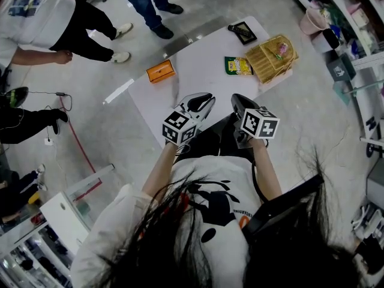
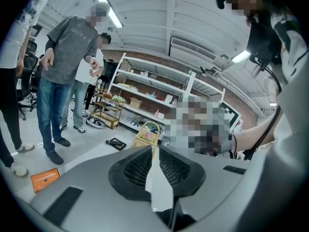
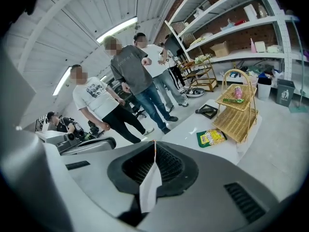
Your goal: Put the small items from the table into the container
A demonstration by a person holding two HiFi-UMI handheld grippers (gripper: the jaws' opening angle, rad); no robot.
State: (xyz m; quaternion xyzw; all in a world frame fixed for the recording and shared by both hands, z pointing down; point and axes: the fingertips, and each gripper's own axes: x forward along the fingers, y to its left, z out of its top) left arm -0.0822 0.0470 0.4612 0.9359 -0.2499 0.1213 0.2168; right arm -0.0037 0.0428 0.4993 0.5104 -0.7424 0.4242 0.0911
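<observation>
Both grippers at near table edge, well apart from items.
Left gripper (image 1: 203, 102): jaws closed, empty.
Right gripper (image 1: 239, 104): jaws closed, empty.
On table (image 1: 198, 77): orange box (image 1: 161, 71) at left edge; snack packet (image 1: 238, 66) just beside wicker basket (image 1: 273, 57); black tray (image 1: 242, 32) at far end.

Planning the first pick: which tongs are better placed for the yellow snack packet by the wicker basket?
Right, probably. The snack packet lies beside the wicker basket, ahead of the right tongs; the left tongs sit farther from it.
</observation>
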